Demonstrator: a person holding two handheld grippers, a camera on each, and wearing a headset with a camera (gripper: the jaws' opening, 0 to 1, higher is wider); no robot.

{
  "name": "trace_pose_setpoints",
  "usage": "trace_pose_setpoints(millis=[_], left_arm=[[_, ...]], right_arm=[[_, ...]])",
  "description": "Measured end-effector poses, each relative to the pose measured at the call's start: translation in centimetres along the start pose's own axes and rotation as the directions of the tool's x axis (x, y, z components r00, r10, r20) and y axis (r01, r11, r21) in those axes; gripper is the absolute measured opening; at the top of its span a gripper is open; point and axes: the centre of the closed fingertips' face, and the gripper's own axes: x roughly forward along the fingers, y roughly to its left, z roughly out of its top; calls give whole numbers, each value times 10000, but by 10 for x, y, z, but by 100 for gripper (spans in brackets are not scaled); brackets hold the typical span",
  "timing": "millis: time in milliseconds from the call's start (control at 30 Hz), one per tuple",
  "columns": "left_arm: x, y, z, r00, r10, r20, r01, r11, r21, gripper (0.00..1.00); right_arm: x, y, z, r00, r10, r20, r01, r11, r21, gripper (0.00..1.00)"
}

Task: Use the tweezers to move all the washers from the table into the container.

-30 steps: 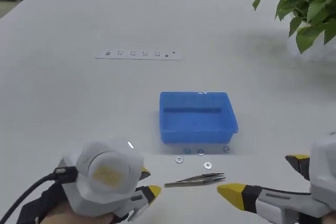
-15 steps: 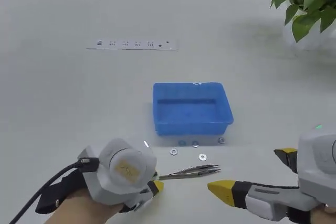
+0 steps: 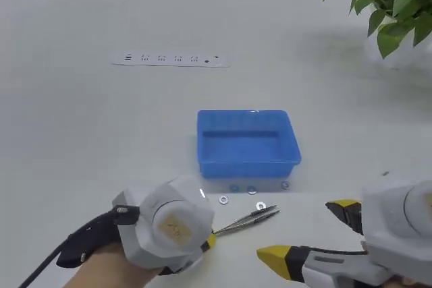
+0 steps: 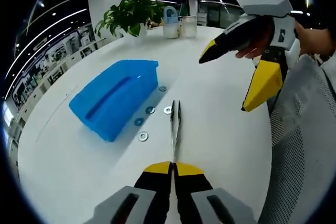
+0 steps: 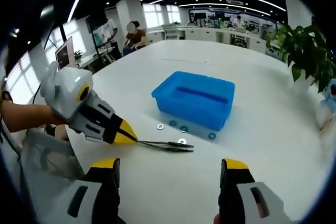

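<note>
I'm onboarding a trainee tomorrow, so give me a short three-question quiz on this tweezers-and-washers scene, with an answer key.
1. True or false: the left gripper is shut on the handle end of the tweezers.
2. How many washers lie on the table in front of the blue container? A) three B) five C) seven
3. Fill in the blank: the right gripper is ____ and holds nothing.

Key: 1 true; 2 B; 3 open.
</note>
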Motion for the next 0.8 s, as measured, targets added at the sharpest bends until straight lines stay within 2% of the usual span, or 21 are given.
trace_pose_setpoints(millis=[100, 200, 333, 533, 700, 800], left_arm=[[-5, 1, 4, 10000, -3, 93, 4, 10000, -79, 0], [-13, 2, 10, 9997, 42, 248, -40, 10000, -87, 0], [-27, -1, 30, 9965, 28, 832, -18, 9999, -115, 0], [-44, -2, 56, 9904, 191, 1372, -224, 9995, 232, 0], [-50, -3, 69, 9861, 122, 1660, -215, 9983, 545, 0], [-53, -3, 75, 9840, 94, 1778, -231, 9969, 751, 0]], right_arm=[[4, 2, 1, 10000, 53, -6, -53, 9991, -411, 72], [9, 6, 1, 9997, 197, -122, -209, 9943, -1046, 62], [17, 12, 0, 9983, 404, -418, -471, 9833, -1758, 54], [29, 15, 7, 9980, 387, -494, -495, 9691, -2415, 52], [39, 21, 18, 9977, 520, -434, -623, 9559, -2871, 51], [44, 28, 25, 9963, 816, -257, -855, 9517, -2948, 45]])
